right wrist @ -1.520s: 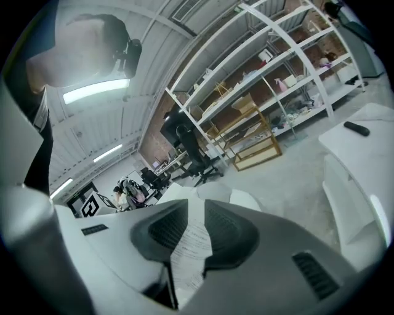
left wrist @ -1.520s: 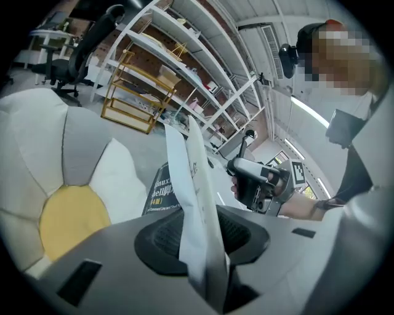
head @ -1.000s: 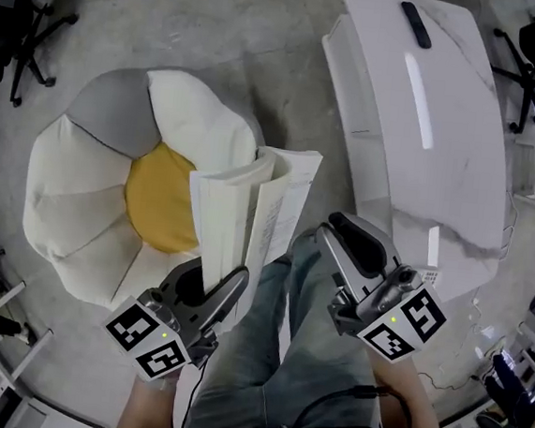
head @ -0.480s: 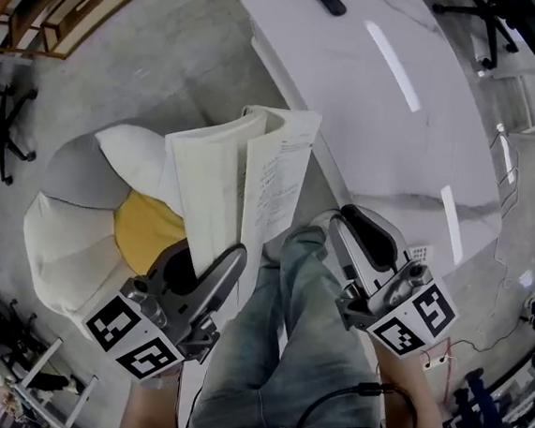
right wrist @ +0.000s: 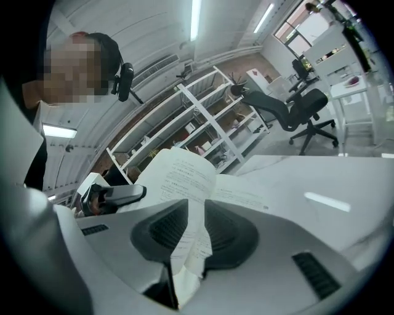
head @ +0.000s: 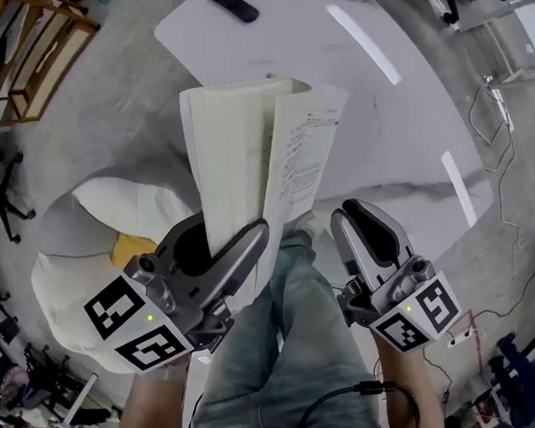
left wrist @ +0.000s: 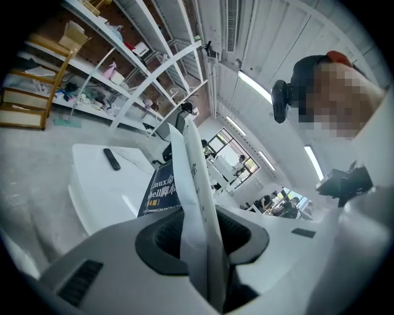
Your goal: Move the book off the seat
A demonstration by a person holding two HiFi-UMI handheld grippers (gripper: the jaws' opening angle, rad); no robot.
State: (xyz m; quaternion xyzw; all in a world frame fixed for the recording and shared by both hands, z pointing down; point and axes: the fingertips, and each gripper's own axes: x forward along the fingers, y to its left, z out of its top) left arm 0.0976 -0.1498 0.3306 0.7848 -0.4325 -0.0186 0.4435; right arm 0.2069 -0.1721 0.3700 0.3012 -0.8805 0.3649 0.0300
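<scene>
Clenched in the left tongs [head: 228, 231], the book [head: 246, 140] has swung from above the seat [head: 74, 265] at near left to over the desk [head: 400, 108], leaving only the set-down, while the right tongs [head: 357, 217] pinch a paper slip [right wrist: 188, 258].

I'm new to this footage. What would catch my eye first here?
An open book, pages fanned, stands clamped in the left gripper, mid-frame against the white table. A black remote lies at the table's far end, and a petal-shaped seat with a yellow centre sits lower left.
</scene>
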